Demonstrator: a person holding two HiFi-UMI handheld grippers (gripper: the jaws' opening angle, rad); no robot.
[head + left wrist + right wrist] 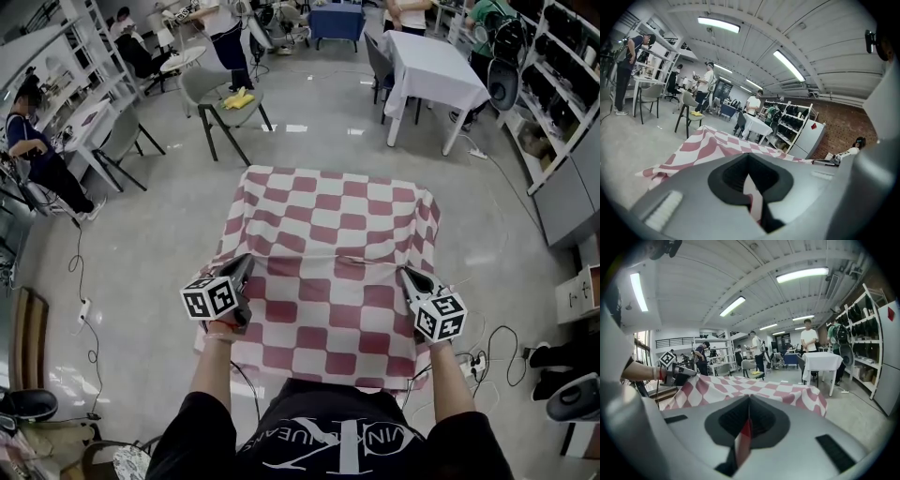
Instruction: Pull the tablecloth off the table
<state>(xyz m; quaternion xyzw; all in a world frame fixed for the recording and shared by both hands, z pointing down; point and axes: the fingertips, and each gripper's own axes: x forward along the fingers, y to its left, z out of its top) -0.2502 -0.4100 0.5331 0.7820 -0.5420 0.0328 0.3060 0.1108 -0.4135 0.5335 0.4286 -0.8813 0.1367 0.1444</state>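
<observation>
A red-and-white checked tablecloth (328,244) covers the table at centre. The left gripper (246,264) at 8 o'clock and the right gripper (406,275) at 4 o'clock each clamp shut on a raised fold of it. The thin pinch may slip, or the far hem may snag a table corner. Grey floor (141,244) surrounds, with a chair (214,89) at 11 o'clock and a white table (429,66) at 1 o'clock.

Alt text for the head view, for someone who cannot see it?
The left tongs and right tongs each pinch a red-and-white checked tablecloth, with a taut ridge between them. A grey chair and a white-covered table stand beyond.
</observation>
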